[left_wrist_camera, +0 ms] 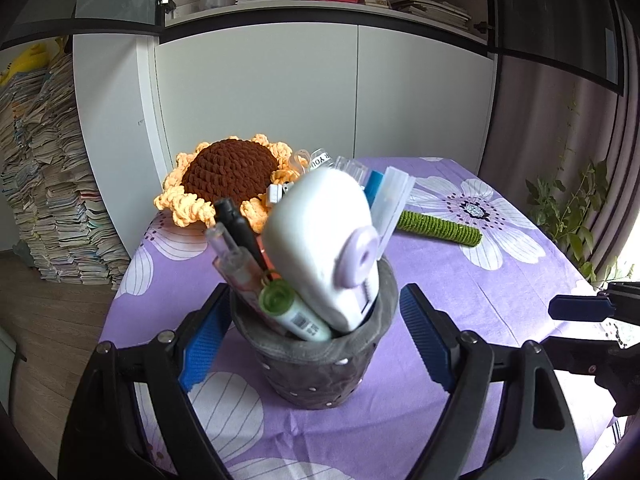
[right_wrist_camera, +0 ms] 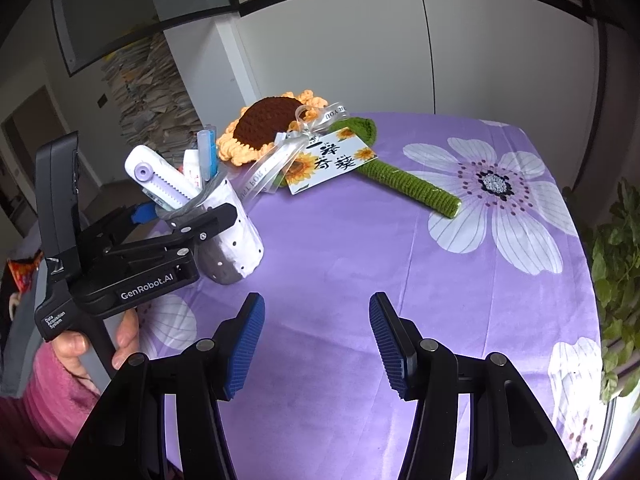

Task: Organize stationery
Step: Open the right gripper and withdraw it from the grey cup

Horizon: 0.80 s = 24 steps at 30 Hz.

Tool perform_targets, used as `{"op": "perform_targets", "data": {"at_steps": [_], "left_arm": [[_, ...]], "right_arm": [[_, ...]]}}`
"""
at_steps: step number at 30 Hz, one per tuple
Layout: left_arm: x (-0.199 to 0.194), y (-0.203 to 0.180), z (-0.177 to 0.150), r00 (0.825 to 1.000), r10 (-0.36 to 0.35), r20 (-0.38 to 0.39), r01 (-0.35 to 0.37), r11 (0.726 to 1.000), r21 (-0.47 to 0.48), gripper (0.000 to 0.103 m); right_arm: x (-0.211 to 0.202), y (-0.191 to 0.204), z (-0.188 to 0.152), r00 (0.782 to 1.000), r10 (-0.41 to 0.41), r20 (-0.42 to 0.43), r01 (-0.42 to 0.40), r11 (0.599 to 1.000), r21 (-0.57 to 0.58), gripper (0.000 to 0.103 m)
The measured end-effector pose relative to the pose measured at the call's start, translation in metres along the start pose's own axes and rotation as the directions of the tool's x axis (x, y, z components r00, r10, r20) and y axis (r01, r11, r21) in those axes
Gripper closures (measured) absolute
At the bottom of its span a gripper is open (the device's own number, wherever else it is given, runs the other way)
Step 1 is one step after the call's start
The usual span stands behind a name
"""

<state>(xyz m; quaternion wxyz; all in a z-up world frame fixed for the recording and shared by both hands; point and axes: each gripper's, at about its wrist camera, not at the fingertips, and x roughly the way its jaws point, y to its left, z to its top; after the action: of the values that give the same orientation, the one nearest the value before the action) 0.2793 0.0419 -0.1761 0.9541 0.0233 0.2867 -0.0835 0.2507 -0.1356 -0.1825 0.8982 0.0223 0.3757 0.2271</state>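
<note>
A grey felt pen holder (left_wrist_camera: 316, 368) (right_wrist_camera: 236, 248) stands on the purple flowered tablecloth (left_wrist_camera: 460, 280), near its left edge. It is stuffed with a white correction tape with a lilac wheel (left_wrist_camera: 332, 248) (right_wrist_camera: 160, 178), several pens (left_wrist_camera: 236, 232), a green-capped marker (left_wrist_camera: 280, 300) and a clear blue case (left_wrist_camera: 388, 196). My left gripper (left_wrist_camera: 314, 288) (right_wrist_camera: 184, 212) straddles the holder, its blue pads (left_wrist_camera: 208, 332) against the rim on both sides. My right gripper (right_wrist_camera: 316, 300) (left_wrist_camera: 560, 326) hangs open over bare cloth to the right of the holder, nothing between its fingers.
A crocheted sunflower (right_wrist_camera: 272, 124) (left_wrist_camera: 232, 172) with a green stem (right_wrist_camera: 412, 184), ribbon and printed card (right_wrist_camera: 328, 160) lies at the back of the table. Potted plants (right_wrist_camera: 616, 280) crowd the right edge. Stacked books (left_wrist_camera: 44, 184) and white cabinets stand behind.
</note>
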Motion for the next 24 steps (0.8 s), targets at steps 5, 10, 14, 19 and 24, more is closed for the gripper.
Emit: {"op": "perform_targets", "data": {"at_steps": [5,10,14,19,24], "left_arm": [[-0.001,0.003,0.002,1.000,-0.007,0.001,0.007,1.000,-0.008,0.034],[-0.004,0.002,0.001,1.000,-0.006,0.004,0.006,1.000,-0.006,0.034],[-0.006,-0.003,0.001,1.000,0.000,0.006,0.000,1.000,0.020,0.034],[-0.007,-0.007,0.004,1.000,-0.027,-0.005,0.027,0.999,0.029,0.034],[-0.014,-0.018,0.012,0.999,-0.041,0.010,0.041,0.998,0.052,0.034]], "right_arm": [[0.001,-0.006,0.002,1.000,-0.001,-0.001,0.001,1.000,0.024,0.048],[0.001,-0.007,0.003,1.000,-0.007,0.002,0.007,1.000,0.022,0.048],[0.001,-0.009,0.004,1.000,-0.013,0.007,0.013,1.000,0.019,0.048],[0.002,-0.013,0.002,1.000,-0.012,0.012,0.012,0.999,0.036,0.048],[0.000,-0.021,-0.001,1.000,-0.013,0.019,0.012,0.998,0.056,0.048]]}}
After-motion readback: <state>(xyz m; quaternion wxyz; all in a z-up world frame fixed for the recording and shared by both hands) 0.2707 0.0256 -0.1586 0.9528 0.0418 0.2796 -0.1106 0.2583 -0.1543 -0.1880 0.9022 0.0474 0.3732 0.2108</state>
